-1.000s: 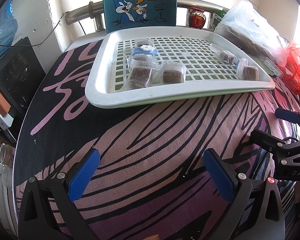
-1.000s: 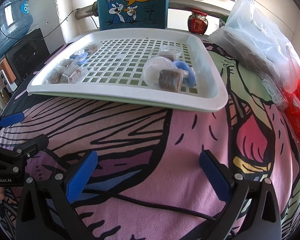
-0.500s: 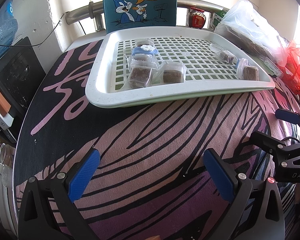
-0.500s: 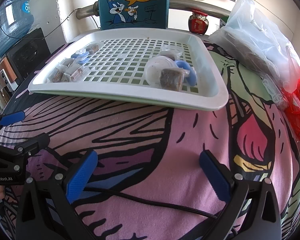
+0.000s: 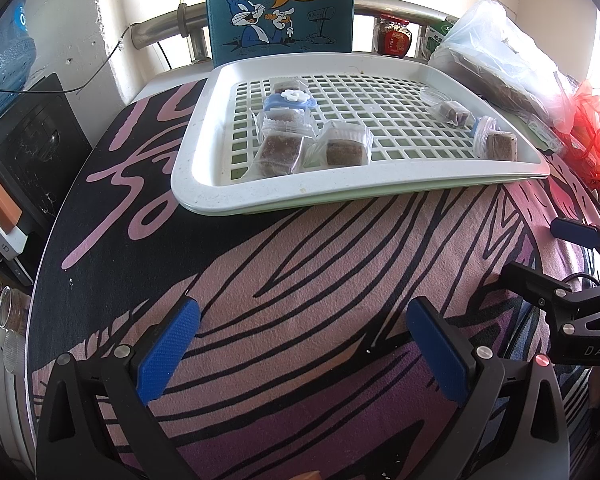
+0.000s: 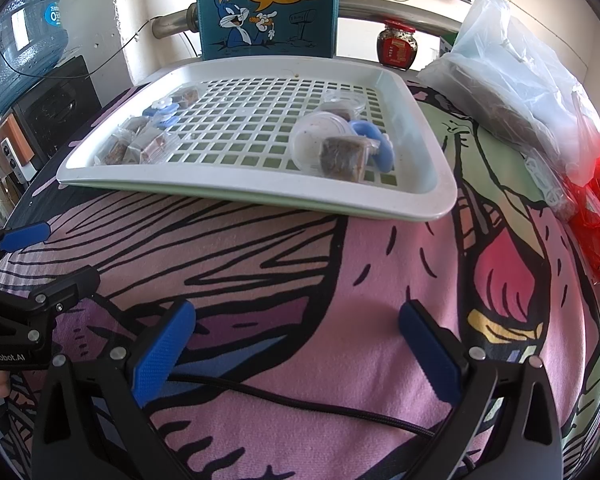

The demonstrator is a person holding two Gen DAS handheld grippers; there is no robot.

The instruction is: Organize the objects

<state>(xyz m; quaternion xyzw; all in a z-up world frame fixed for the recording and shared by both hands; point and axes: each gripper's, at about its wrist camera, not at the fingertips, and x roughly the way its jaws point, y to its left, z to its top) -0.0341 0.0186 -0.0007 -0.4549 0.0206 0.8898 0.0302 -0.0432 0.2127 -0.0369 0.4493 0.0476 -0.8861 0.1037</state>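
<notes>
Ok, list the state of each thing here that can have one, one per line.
left gripper: open, empty, above the cloth.
right gripper: open, empty, above the cloth.
round clear container: uncapped, on its side in the tray.
blue lid: off, beside that container.
wrapped brown block: sealed, lying flat.
red-capped jar: capped, upright.
plastic bag: slumped on the table; whether tied, unclear.

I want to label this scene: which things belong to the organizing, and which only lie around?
For the job: tray, wrapped brown blocks, round plastic tub, blue lids.

Lying about: cartoon box, red-lidded jar, plastic bag, water bottle.
</notes>
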